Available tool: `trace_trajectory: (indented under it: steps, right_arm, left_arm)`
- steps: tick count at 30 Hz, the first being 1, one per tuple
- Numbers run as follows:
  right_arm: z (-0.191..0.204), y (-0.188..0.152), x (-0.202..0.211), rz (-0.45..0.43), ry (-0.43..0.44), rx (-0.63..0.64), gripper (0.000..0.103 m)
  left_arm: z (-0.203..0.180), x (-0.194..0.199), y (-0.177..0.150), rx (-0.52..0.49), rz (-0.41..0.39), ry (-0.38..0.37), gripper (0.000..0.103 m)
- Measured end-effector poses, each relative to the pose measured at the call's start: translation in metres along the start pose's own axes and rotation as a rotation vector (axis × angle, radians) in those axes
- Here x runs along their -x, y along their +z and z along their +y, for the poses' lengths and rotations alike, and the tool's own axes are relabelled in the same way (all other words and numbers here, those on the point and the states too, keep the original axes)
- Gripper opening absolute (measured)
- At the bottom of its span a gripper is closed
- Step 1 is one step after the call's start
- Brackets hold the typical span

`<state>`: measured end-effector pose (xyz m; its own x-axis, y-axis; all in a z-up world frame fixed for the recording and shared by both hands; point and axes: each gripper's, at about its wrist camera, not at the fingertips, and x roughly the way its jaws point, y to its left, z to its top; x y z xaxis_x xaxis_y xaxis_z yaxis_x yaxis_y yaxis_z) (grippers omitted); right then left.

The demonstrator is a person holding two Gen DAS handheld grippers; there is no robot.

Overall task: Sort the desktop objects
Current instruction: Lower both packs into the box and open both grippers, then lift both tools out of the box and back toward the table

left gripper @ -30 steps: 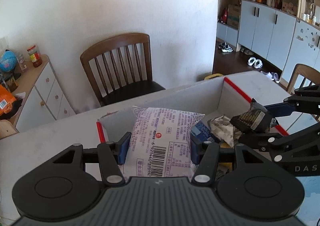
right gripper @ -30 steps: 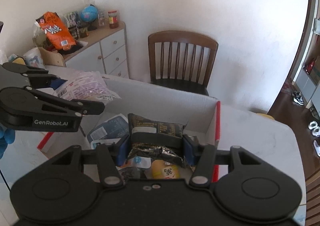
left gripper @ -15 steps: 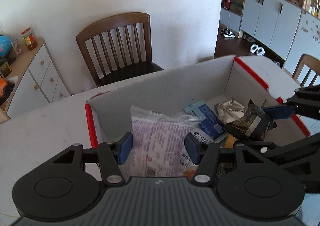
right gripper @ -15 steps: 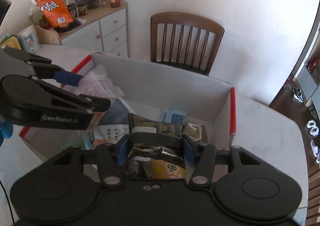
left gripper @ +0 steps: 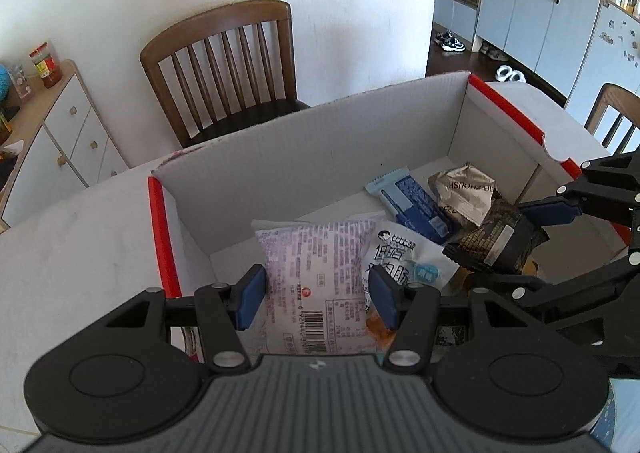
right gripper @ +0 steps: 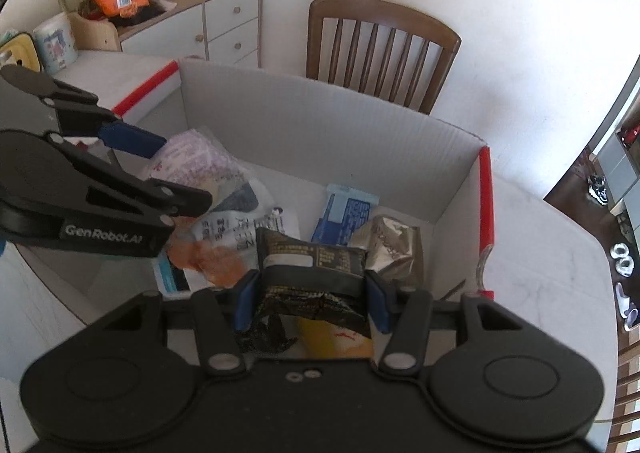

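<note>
Left gripper (left gripper: 316, 295) clamped on a pale purple-printed packet (left gripper: 316, 273) — right gripper (right gripper: 310, 299) clenched on a dark crinkled packet (right gripper: 316, 257). Both packets over the open white box (left gripper: 320, 157); blue wrapper (left gripper: 412, 201) at two o'clock inside, wooden chair (left gripper: 224, 65) at twelve beyond.

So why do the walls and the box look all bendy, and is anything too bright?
Left wrist view: the fisheye lens curves the box and wall; sharp, daylit, no glare on the purple-print packet. Right wrist view: same bending, dark rounded corners, the table washed pale by sun, the dark packet clear.
</note>
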<state>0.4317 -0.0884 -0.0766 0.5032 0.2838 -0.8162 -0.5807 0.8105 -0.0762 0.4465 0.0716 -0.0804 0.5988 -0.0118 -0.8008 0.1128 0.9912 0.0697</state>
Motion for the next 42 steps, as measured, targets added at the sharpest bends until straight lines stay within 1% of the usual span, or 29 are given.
trace_trajectory:
  steps: [2,5,9,12,13,17,19,23,25,34,37,42]
  right_arm:
    - [-0.001,-0.001,-0.002,0.008,-0.001,-0.003,0.054]
    - [-0.002,-0.003,-0.004,0.016,0.002,-0.006,0.055]
    - [-0.003,-0.004,-0.005,0.021,0.003,-0.005,0.057]
    - [-0.005,-0.004,-0.005,0.024,0.011,-0.019,0.058]
    - [-0.005,-0.005,-0.005,0.026,0.015,-0.021,0.06]
    - [-0.006,-0.006,-0.001,0.019,0.022,-0.03,0.062]
    - [-0.007,-0.006,0.002,0.013,0.023,-0.031,0.064]
    - [-0.007,-0.006,0.009,0.004,0.021,-0.029,0.066]
    - [-0.008,-0.006,0.012,0.0,0.016,-0.03,0.068]
    - [-0.012,-0.006,0.032,-0.05,0.031,-0.053,0.078]
    - [-0.013,-0.006,0.04,-0.065,0.025,-0.054,0.08]
    - [-0.015,-0.006,0.051,-0.079,0.019,-0.064,0.08]
  left_arm:
    - [0.0,-0.002,-0.001,-0.001,0.008,-0.001,0.056]
    - [-0.001,-0.006,-0.003,0.001,0.034,-0.027,0.056]
    - [-0.008,-0.01,-0.007,-0.038,0.054,-0.016,0.056]
    - [-0.009,-0.009,-0.008,-0.039,0.053,-0.015,0.057]
    - [-0.009,-0.008,-0.009,-0.038,0.052,-0.014,0.059]
    - [-0.01,-0.006,-0.01,-0.045,0.045,-0.021,0.061]
    - [-0.011,-0.004,-0.01,-0.047,0.042,-0.019,0.065]
    - [-0.011,0.001,-0.011,-0.042,0.031,-0.019,0.069]
    - [-0.011,0.004,-0.01,-0.041,0.022,-0.017,0.074]
    - [-0.009,0.02,-0.012,-0.043,-0.011,-0.015,0.079]
    - [-0.011,0.027,-0.013,-0.047,-0.028,-0.012,0.082]
    - [-0.011,0.041,-0.012,-0.042,-0.058,-0.027,0.083]
